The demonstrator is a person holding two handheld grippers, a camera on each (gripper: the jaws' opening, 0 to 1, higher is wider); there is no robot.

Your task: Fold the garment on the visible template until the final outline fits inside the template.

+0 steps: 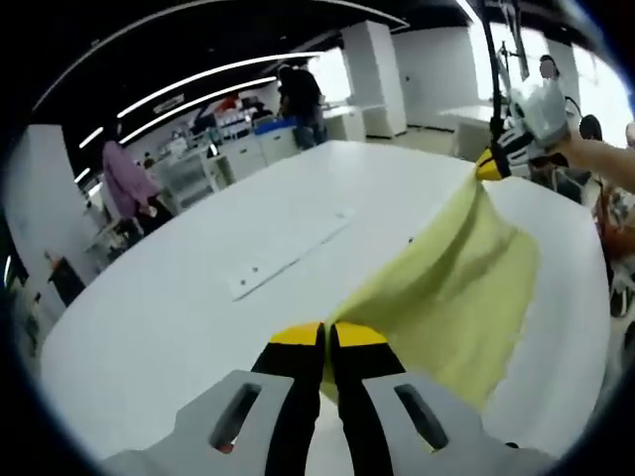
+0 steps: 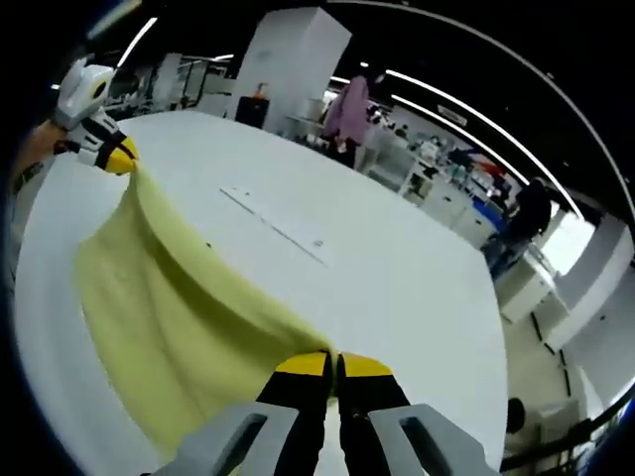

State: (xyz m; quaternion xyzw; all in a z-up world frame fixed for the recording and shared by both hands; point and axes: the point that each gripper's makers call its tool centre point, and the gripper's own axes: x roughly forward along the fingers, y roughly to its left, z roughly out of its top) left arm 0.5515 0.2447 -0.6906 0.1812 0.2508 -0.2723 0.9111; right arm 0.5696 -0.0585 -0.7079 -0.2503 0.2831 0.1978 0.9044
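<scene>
Garment: a pale yellow cloth, held off the white desk and stretched between the two claws. In the left gripper view it spans from the lower centre of the frame up to the upper right; in the right gripper view the garment hangs from the upper left down to the lower centre, sagging in a curve with its free edge toward the lower left.

Left claw: yellow-tipped jaws pressed together on one edge of the garment at the bottom centre of its own view. It also appears at the upper left of the right gripper view as the left claw, gripped by a hand, with the cloth pinched at its tip.

Right claw: jaws likewise closed on the opposite edge of the cloth at the bottom centre of its view, and seen again at the upper right of the left gripper view as the right claw.

Desk surface: a thin, pale strip lies flat near the middle, apart from the cloth.

Background: people stand among furniture beyond the desk's far edge.
</scene>
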